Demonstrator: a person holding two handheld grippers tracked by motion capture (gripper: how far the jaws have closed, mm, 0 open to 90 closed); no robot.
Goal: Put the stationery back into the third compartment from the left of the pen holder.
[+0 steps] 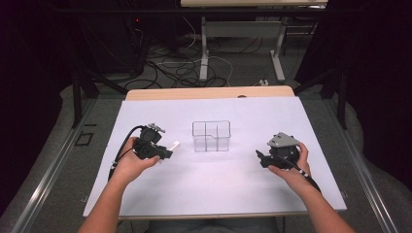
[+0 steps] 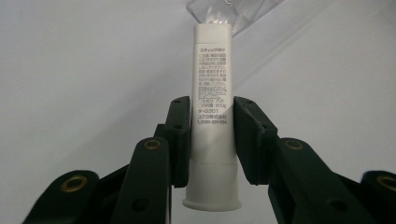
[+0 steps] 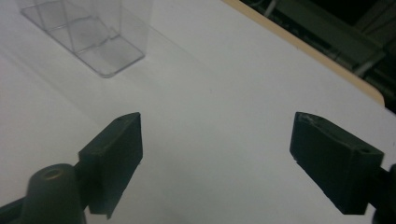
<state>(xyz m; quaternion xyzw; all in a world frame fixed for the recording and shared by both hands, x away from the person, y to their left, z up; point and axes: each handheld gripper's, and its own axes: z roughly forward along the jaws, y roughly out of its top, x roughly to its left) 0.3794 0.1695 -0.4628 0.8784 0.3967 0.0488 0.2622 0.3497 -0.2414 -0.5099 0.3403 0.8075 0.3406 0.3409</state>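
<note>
A white glue stick (image 2: 211, 107) with small printed text is clamped between the jaws of my left gripper (image 2: 212, 123); its capped end points toward the clear box. From above, the left gripper (image 1: 165, 151) hovers left of centre with the glue stick (image 1: 173, 145) jutting out to the right. A clear plastic divided box (image 1: 211, 136) stands upright mid-table, and its corner (image 2: 224, 9) shows just beyond the stick's tip. My right gripper (image 1: 259, 158) is off to the right of the box, jaws apart and nothing between them (image 3: 215, 158). The clear box (image 3: 88, 32) lies ahead-left of it.
A white sheet (image 1: 214, 189) covers the wooden table (image 1: 209, 92), whose far edge shows bare. Beyond it are table legs and cables on the floor (image 1: 194, 68). Metal rails (image 1: 53, 165) run along both sides.
</note>
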